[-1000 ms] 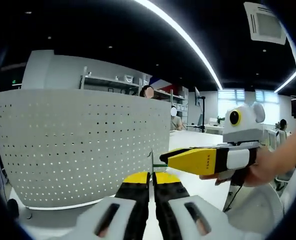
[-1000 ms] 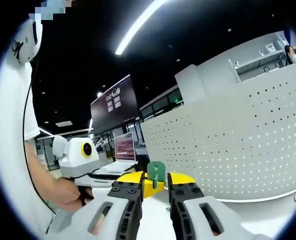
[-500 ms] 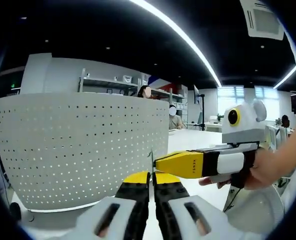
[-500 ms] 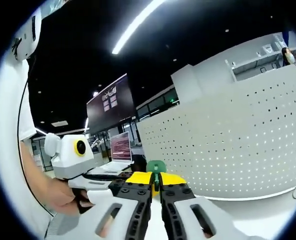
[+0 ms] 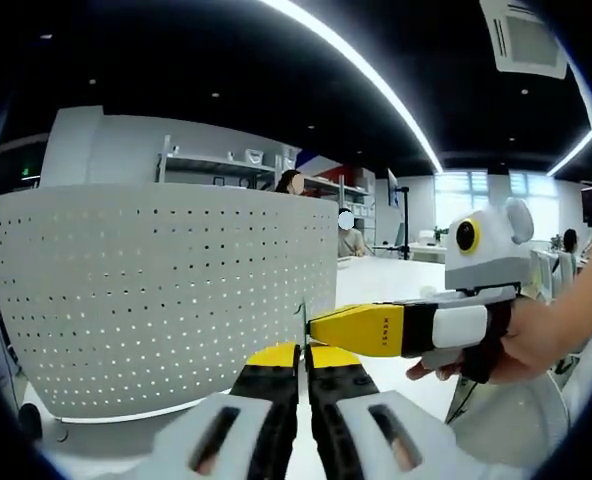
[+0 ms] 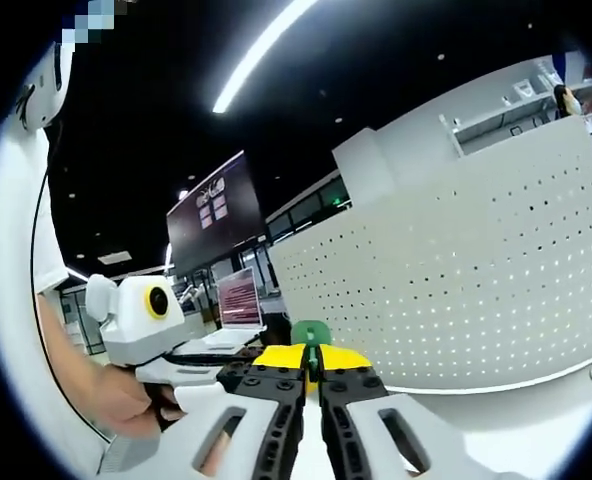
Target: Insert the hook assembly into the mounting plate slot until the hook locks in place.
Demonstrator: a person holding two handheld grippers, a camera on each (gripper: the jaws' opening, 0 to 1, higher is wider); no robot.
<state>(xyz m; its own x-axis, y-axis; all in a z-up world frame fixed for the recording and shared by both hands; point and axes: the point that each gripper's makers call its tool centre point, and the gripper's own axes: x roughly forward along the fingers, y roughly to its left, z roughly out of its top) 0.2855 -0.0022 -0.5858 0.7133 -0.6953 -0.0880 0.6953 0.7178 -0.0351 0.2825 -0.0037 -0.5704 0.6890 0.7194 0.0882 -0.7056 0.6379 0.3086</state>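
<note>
R gripper (image 6: 311,372) just clamped onto green hook (image 6: 309,333); L gripper (image 5: 303,362) closed on thin plate edge (image 5: 303,318). Insertion into pegboard (image 5: 166,290) pending.

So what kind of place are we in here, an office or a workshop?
Probably an open-plan office or lab: strip ceiling lights, shelving behind the white perforated panel, a wall screen and a laptop on a desk.

In the left gripper view the left gripper (image 5: 301,358) has its jaws pressed together, and the right gripper (image 5: 321,325) reaches in held by a hand (image 5: 521,345). In the right gripper view the right gripper (image 6: 312,360) is clamped, another hand (image 6: 126,395) grips the left one
</note>
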